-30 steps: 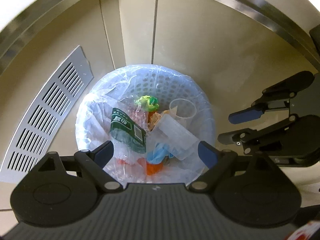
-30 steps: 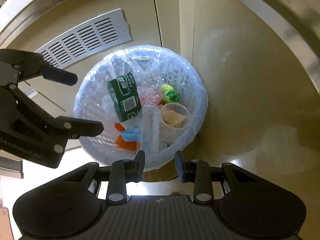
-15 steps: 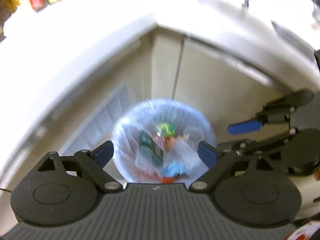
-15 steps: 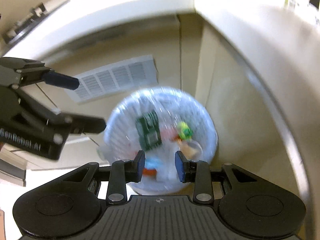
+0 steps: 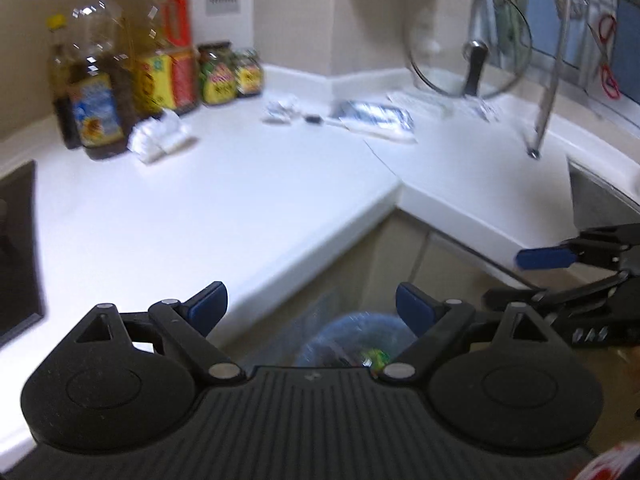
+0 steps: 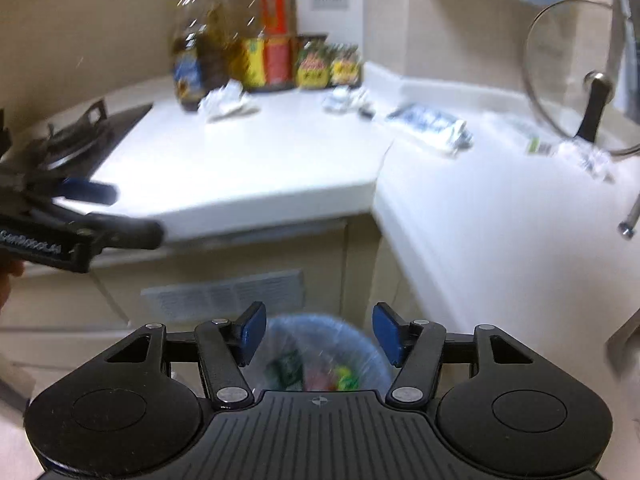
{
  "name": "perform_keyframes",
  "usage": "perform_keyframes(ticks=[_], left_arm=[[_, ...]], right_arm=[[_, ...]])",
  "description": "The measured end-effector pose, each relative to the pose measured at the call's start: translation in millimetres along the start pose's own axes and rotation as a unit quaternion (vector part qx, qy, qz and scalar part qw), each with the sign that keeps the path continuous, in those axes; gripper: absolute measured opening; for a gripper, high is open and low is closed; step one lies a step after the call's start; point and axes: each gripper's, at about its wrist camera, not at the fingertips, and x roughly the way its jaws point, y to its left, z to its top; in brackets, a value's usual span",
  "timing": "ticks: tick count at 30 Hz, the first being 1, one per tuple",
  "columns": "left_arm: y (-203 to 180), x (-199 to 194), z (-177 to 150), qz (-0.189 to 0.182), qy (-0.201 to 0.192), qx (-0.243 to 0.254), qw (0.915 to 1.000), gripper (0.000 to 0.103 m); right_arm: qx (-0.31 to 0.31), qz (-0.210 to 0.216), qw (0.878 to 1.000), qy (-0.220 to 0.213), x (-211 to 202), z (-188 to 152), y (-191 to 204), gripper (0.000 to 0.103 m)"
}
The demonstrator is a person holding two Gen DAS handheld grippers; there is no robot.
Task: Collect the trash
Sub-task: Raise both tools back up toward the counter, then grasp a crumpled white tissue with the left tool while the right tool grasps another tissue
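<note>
Countertop [image 6: 248, 168] trash beyond right claw [image 6: 316, 336]

We see a smooth, glossy white countertop [image 5: 224, 200], a clear glass pot lid [image 5: 468, 36] at upper right, see-through plastic oil bottles [image 5: 96, 80] at upper left, and matt black plastic gripper bodies with ribbed tops.

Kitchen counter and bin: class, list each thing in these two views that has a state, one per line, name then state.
Left gripper: jaws open, empty.
Right gripper: jaws opening, nothing between them.
Bin: lined with a clear bag, holding trash.
Crumpled paper: lying on the counter.
Silver wrapper: lying flat on the counter.
Glass lid: standing on edge.
Oil bottles: upright, capped.
</note>
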Motion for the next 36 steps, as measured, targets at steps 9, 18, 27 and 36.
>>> perform_keyframes(ticks=[9, 18, 27, 36], left_arm=[[27.1, -2.7, 24.9, 0.024, -0.029, 0.025, 0.9990, 0.090], [48.4, 30.1, 59.8, 0.066, -0.026, -0.005, 0.9975, 0.090], [72.2, 71.6, 98.6, 0.157, -0.011, -0.045, 0.9865, 0.090], [98.5, 117.8, 129.2, 0.187, -0.012, -0.050, 0.9810, 0.090]], right_arm=[[0.037, -0.039, 0.998, -0.042, -14.3, 34.9, -20.7, 0.060], [0.013, -0.011, 0.998, -0.058, 17.5, 81.2, -47.8, 0.060], [-0.031, 0.066, 0.995, -0.068, 82.1, 142.0, -76.7, 0.060], [-0.049, 0.092, 0.992, -0.071, 127.2, 181.4, -88.0, 0.060]])
